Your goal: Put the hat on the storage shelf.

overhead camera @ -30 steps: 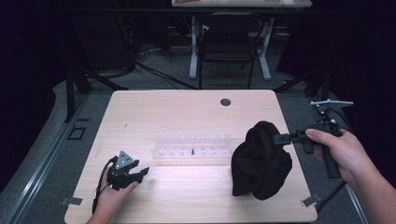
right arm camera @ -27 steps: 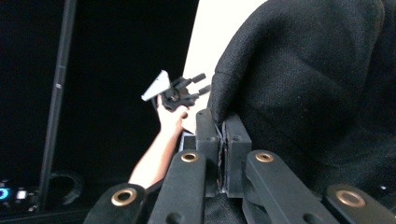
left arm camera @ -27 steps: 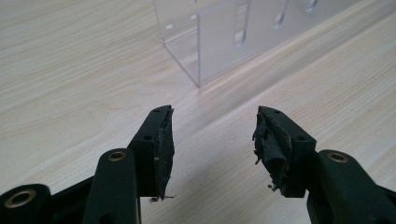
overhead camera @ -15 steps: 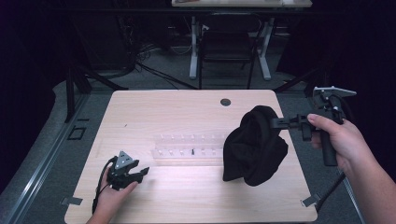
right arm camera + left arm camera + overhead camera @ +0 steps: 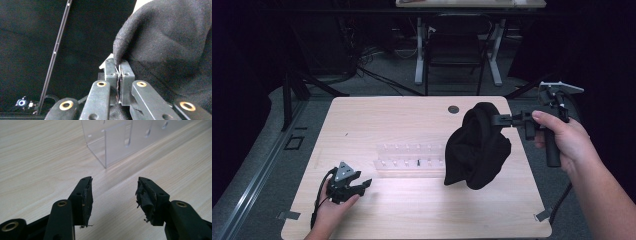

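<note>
From above, a person works at a pale wooden desk (image 5: 422, 210) in a dark room. The right hand (image 5: 562, 137), off the desk's right edge, holds the right gripper (image 5: 499, 120) level, and a black cloth (image 5: 477, 147) hangs bunched from its tip above the right half of the desk. A clear plastic rack (image 5: 412, 159) lies across the middle of the desk, its right end hidden behind the cloth. At the near left, the left hand (image 5: 332, 210) rests on the desk with the left gripper (image 5: 362, 186) low against the wood, aimed toward the rack but apart from it. A small round hole (image 5: 453, 109) marks the far side of the desk, and the legs of another table (image 5: 419, 50) stand on the floor beyond.

Along the left gripper (image 5: 113, 195), the two fingers (image 5: 83, 195) stand spread wide with nothing between them, only bare wood. Their pads look worn and frayed. A corner of the clear plastic rack (image 5: 117, 142) sits just ahead on the desk (image 5: 37, 157).

Along the right gripper (image 5: 119, 72), the fingers (image 5: 126, 77) are pressed together, pinching a fold of the black cloth (image 5: 170, 42), which drapes to the right. Dark surroundings lie to the left, crossed by a thin slanted bar (image 5: 56, 52).
</note>
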